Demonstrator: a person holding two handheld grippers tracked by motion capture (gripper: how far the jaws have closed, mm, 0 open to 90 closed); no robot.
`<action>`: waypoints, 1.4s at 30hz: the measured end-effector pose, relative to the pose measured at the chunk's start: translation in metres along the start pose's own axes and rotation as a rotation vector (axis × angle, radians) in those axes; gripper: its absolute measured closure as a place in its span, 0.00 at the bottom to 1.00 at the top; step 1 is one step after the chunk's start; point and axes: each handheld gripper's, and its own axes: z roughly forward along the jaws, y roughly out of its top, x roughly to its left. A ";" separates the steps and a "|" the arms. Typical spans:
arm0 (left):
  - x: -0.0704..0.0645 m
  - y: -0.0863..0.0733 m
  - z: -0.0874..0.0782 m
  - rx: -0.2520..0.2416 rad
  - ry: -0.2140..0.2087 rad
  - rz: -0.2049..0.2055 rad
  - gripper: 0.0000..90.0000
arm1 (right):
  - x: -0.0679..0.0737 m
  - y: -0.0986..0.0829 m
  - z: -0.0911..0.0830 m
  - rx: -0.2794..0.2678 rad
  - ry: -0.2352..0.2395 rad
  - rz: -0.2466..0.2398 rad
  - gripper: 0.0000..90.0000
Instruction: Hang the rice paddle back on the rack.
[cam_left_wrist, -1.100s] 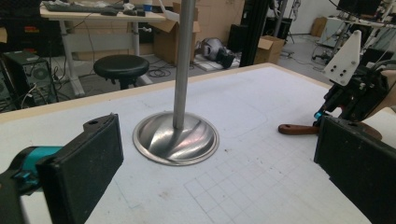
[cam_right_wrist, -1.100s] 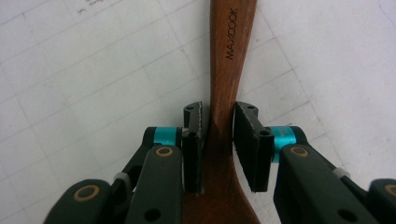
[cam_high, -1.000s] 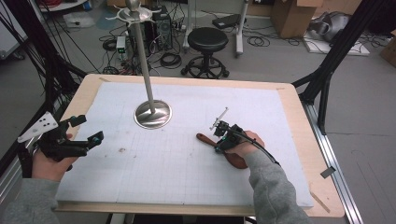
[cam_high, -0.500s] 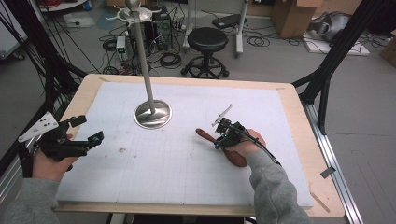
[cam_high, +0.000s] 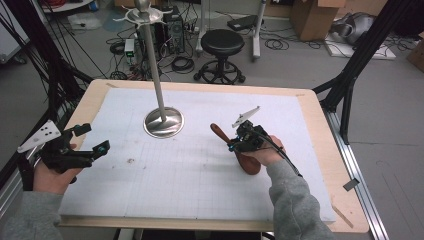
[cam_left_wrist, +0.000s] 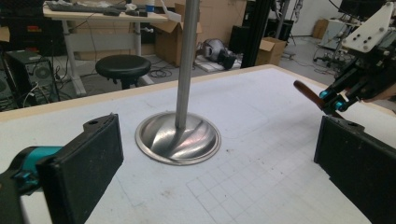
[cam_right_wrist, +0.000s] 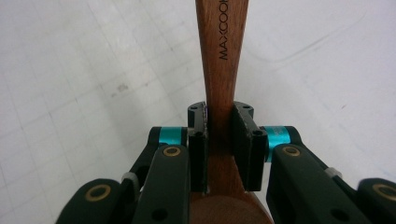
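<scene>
Your right gripper (cam_right_wrist: 219, 140) is clamped on the wooden spoon (cam_right_wrist: 219, 56) low over the white mat (cam_high: 200, 180), your left gripper (cam_high: 80, 150) waits open, so likely lift toward the metal stand (cam_high: 155, 75) next.

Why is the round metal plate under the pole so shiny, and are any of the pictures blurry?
In the left gripper view, the metal base mirrors the room lights in bright streaks; the near black jaws look soft. In the right gripper view, the wooden spoon is sharp, its lettering readable. In the high view, everything looks a bit grainy.
</scene>
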 end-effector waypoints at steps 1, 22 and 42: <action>0.000 0.000 -0.001 0.001 0.001 0.002 0.02 | -0.001 0.001 -0.002 -0.021 -0.002 0.000 0.86; 0.000 0.000 -0.016 -0.021 0.013 0.005 0.02 | -0.011 0.008 -0.032 -0.352 0.045 0.023 0.86; -0.003 0.002 -0.027 -0.051 0.007 0.034 0.02 | -0.006 0.052 -0.068 -0.438 0.055 -0.011 0.86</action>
